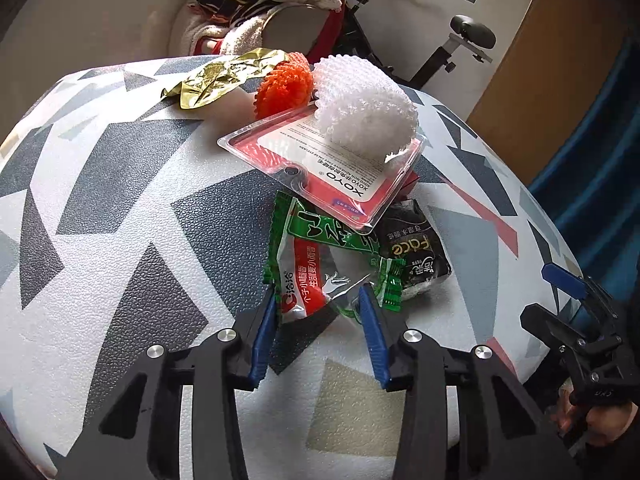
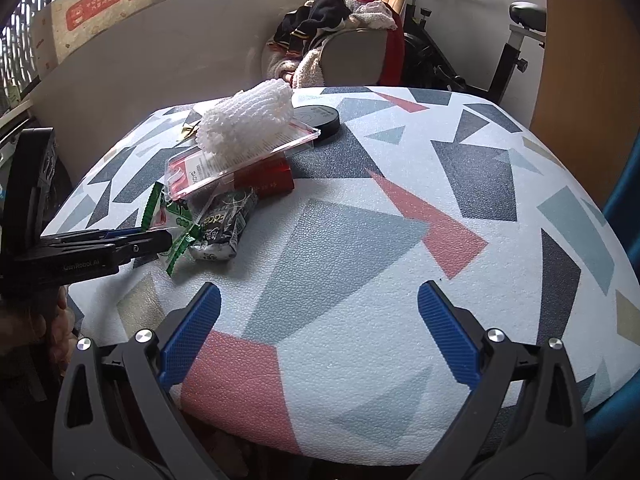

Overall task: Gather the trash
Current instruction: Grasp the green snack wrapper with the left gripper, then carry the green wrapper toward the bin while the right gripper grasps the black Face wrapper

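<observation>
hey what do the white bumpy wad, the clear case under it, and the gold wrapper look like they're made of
White wad: looks like soft foam netting, matte, with a knobbly open mesh. Clear case: seemingly rigid transparent plastic, glossy, with a printed card showing through. Gold wrapper: probably metallised film or foil, shiny and sharply creased.

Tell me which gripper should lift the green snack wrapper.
Left. The left gripper already straddles the green snack wrapper, fingers at its near edge. The right gripper hangs open above bare tabletop, apart from the trash pile.
</observation>
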